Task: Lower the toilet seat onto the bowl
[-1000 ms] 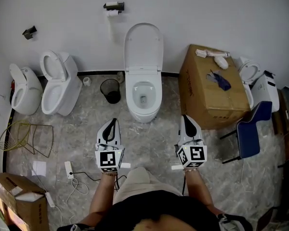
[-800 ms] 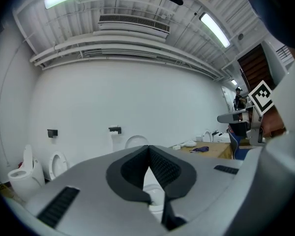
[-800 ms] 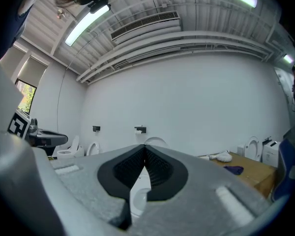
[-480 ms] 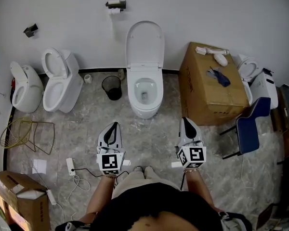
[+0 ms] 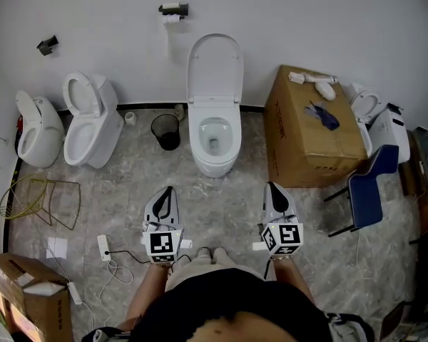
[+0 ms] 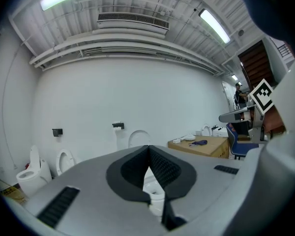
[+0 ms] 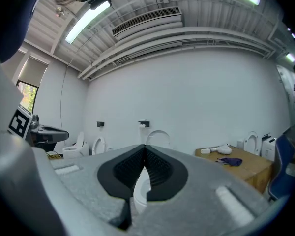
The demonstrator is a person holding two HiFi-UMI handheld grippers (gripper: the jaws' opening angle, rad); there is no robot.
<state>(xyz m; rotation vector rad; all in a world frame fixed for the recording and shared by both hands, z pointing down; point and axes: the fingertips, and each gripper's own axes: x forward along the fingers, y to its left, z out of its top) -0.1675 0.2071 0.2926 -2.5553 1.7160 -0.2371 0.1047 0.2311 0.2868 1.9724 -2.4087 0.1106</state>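
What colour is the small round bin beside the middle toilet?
Black; the small round bin shows best in the head view.

Both grippers (image 5: pixel 164 191) (image 5: pixel 273 187) closed, empty.

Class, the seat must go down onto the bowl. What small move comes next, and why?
Probably bring the left claw and right claw forward: the toilet seat stands upright above the bowl, and both claws are shut, well short of it.
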